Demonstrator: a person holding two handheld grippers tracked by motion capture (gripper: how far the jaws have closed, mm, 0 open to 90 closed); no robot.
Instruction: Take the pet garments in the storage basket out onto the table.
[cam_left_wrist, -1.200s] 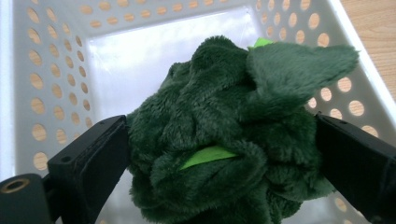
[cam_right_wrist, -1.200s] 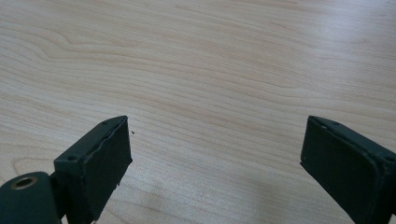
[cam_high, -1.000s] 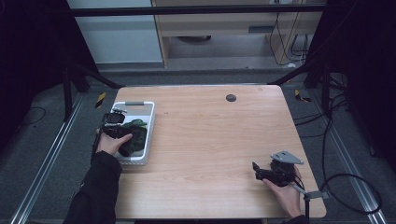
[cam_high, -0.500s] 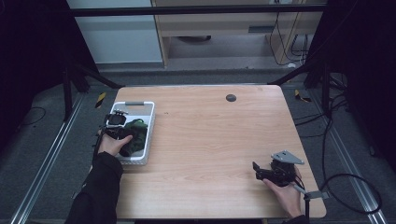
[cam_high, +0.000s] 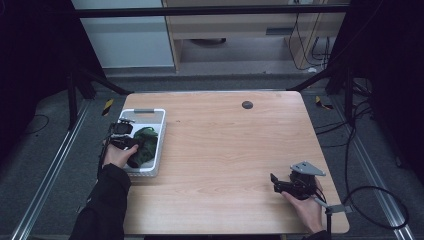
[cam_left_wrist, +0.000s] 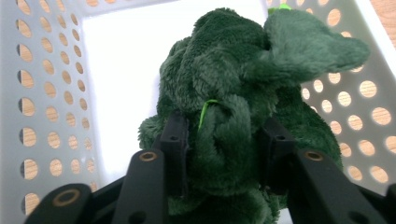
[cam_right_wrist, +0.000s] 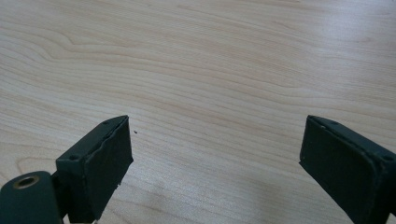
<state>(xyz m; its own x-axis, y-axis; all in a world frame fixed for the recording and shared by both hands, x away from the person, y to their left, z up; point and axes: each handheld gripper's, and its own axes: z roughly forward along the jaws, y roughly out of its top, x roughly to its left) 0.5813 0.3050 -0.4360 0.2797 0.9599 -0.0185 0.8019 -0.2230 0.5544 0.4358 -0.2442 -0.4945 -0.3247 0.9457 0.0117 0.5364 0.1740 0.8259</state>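
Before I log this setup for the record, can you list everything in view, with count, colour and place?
plush toy: one, dark green, inside the basket, pinched between the left gripper's jaws
basket: one, white with round holes, at the table's left edge
table: one, light wood
round disc: one, dark, on the table near its far edge
yellow-and-black pieces: two, on the grey floor, one beside each far corner of the table
left gripper: one, black, reaching into the basket, its jaws have just been closing and now press the toy
right gripper: one, black, jaws wide apart, low over bare wood at the near right
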